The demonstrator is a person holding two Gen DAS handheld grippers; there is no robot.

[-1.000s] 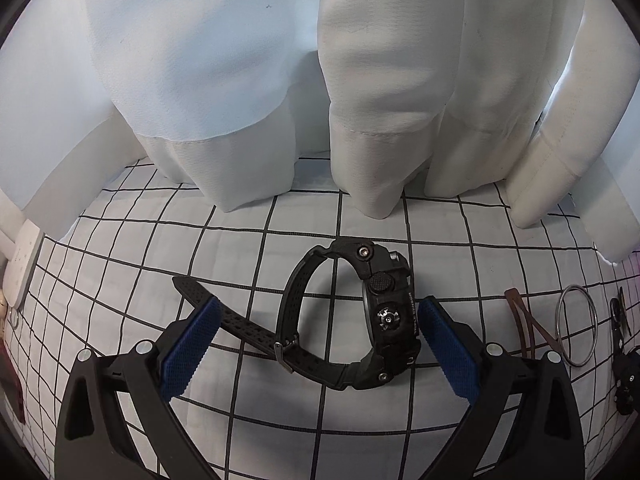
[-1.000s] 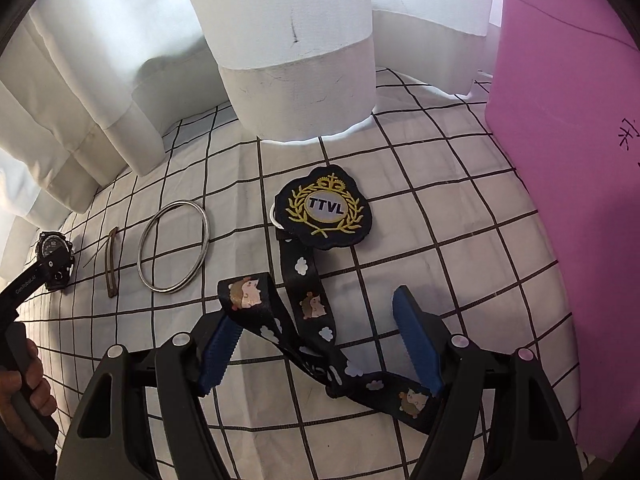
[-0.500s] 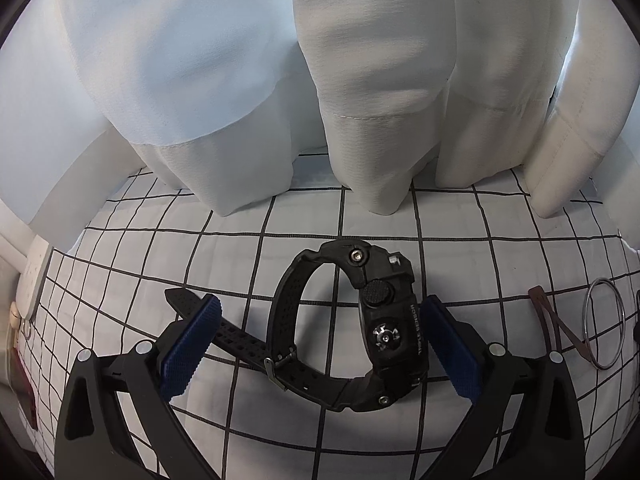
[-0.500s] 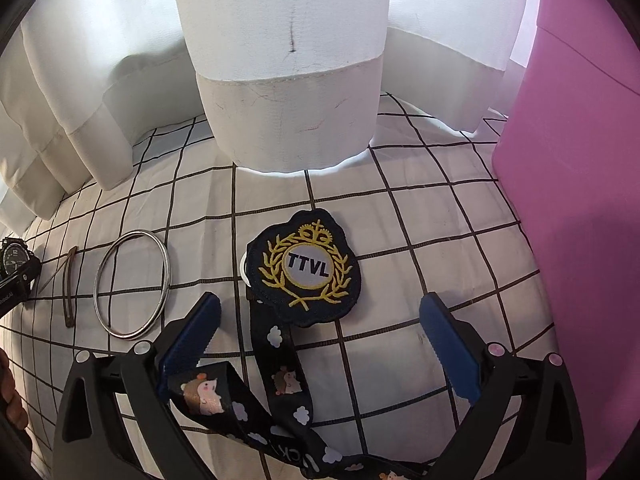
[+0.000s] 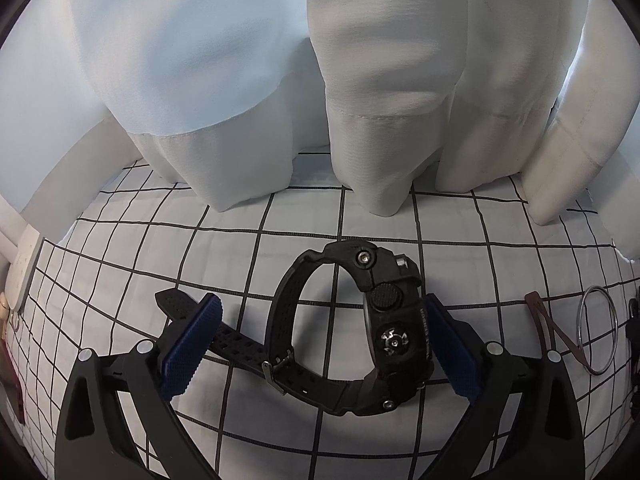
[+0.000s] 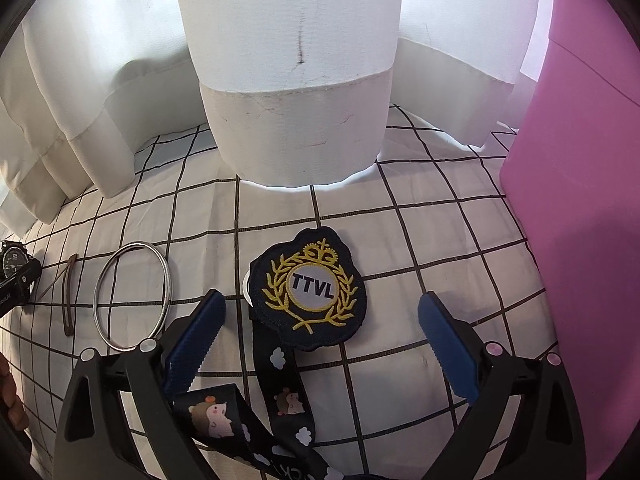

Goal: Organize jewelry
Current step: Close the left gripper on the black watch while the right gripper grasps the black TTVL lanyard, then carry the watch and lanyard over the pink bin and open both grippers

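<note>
A black sports watch [image 5: 384,332] stands on its side on the checked cloth, between the open blue-padded fingers of my left gripper [image 5: 320,340]; its case is close to the right pad. My right gripper [image 6: 320,336] is open around a dark embroidered "TTVL" badge [image 6: 310,292] on a black hedgehog-print lanyard [image 6: 280,408]. A silver bangle [image 6: 132,294] and a brown hair clip [image 6: 69,300] lie left of the badge; both also show in the left wrist view, the bangle [image 5: 598,330] and the clip [image 5: 540,320].
White curtains [image 6: 288,80] hang down onto the back of the checked cloth [image 5: 248,248]. A pink box [image 6: 580,200] stands at the right. The watch shows at the far left of the right wrist view [image 6: 14,262]. A white object [image 5: 24,272] lies at the far left.
Both grippers have moved forward. The watch now sits deeper between the left fingers, and the badge has come between the right fingers. Both stay open.
</note>
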